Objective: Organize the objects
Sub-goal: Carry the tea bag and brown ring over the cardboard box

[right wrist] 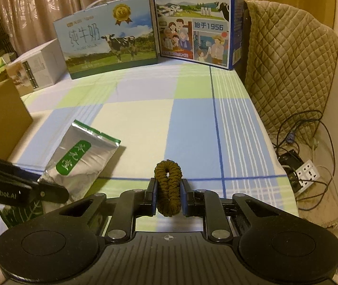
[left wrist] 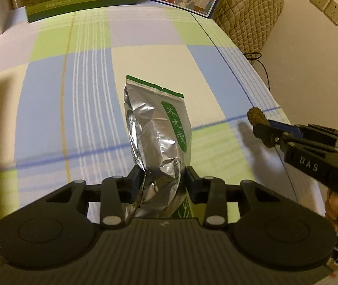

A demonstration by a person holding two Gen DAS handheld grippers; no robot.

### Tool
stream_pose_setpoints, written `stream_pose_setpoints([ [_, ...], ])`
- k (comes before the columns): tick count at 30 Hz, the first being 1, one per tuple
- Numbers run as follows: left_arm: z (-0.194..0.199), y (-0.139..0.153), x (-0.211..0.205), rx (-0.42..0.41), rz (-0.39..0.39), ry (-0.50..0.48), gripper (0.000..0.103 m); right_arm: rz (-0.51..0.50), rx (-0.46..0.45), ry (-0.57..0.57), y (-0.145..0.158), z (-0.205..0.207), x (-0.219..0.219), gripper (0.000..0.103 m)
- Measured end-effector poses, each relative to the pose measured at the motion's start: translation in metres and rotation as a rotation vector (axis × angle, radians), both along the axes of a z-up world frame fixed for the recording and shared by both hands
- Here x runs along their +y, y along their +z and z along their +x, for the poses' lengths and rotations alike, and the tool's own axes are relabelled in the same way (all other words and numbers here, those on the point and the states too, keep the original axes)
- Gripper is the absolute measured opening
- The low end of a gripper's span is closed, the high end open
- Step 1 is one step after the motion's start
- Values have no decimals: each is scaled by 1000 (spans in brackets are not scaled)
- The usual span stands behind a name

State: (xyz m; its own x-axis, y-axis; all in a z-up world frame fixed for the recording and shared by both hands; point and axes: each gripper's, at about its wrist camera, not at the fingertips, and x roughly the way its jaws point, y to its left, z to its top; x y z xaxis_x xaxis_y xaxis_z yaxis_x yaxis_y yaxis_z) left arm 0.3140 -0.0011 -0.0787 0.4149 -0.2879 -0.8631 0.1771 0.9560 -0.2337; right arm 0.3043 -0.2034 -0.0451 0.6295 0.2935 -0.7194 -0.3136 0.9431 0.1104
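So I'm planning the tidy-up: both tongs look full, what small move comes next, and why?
Probably carry the foil tea pouch left toward the cardboard box. The left tongs already grip it, the right tongs hold the brown scrunchie, and that box is the nearest container in view.

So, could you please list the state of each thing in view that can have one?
Left gripper: shut on the foil pouch.
Foil pouch: sealed, crumpled, held at its lower end.
Right gripper: shut on the scrunchie.
Scrunchie: squeezed flat between the jaws, held off the cloth.
Milk boxes: upright, closed.
Power strip: cables plugged in.
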Motion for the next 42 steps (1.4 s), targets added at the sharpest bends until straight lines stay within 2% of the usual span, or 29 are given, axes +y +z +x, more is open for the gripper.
stream_pose_setpoints([
  [13, -108, 70, 18, -73, -63, 71, 34, 69, -10, -10, 66, -95, 6, 16],
  [23, -197, 121, 36, -165, -57, 101, 34, 106, -46, 18, 109, -178, 33, 16],
  [30, -236, 141, 58, -207, -27, 119, 34, 108, -70, 60, 129, -216, 59, 16],
  [42, -277, 160, 101, -259, 7, 185, 34, 97, -95, 161, 143, -244, 114, 16],
])
